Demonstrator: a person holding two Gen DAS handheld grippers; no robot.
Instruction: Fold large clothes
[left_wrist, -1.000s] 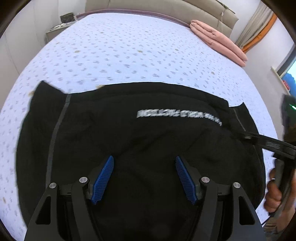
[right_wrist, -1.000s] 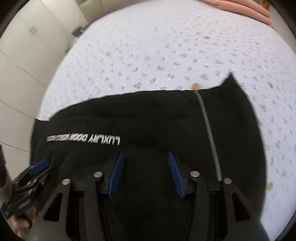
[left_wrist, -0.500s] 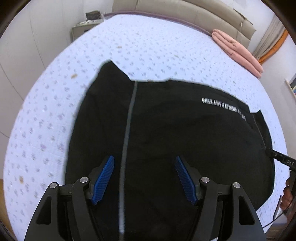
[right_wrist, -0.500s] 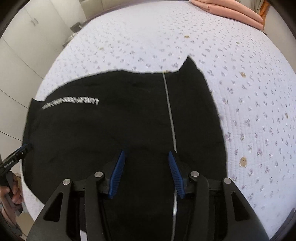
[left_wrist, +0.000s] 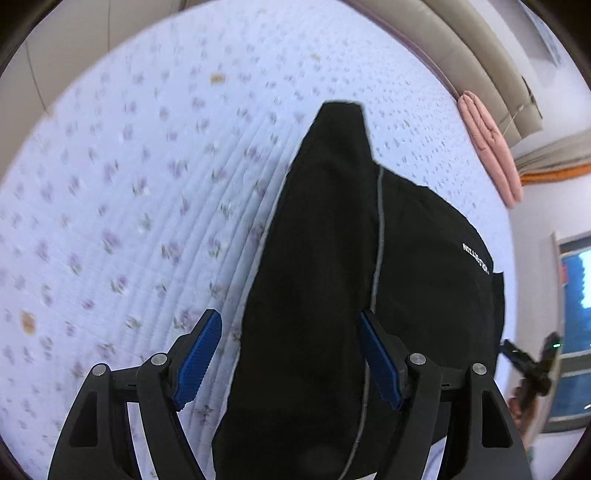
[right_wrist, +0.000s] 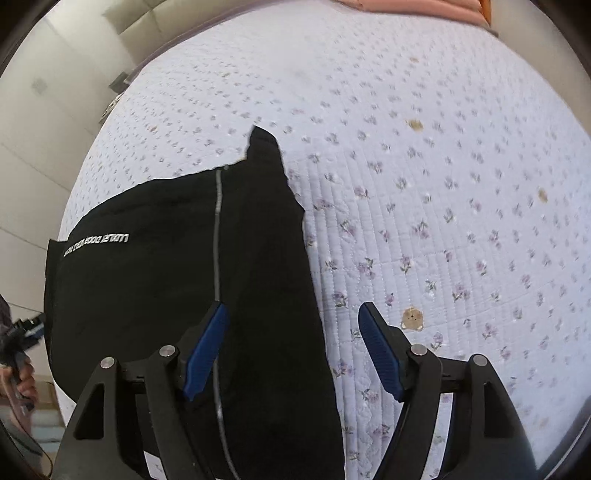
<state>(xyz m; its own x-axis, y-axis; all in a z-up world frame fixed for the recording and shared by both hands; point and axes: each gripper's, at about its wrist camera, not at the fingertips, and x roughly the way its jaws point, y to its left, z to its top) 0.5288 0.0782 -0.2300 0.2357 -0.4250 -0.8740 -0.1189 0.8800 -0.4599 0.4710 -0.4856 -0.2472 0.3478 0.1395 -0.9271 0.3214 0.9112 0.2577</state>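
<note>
Both grippers, left (left_wrist: 288, 360) and right (right_wrist: 291, 350), gape unladen above the black fabric garment (left_wrist: 354, 295) lying between their fingers on the floral quilted bedspread (right_wrist: 443, 184). Judged pre-grasp; next, pinch its edge.

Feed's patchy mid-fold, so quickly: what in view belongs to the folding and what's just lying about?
Job:
black garment
left gripper, open
right gripper, open

Lying about:
pink folded bedding by the headboard
floral quilt, only the work surface
</note>
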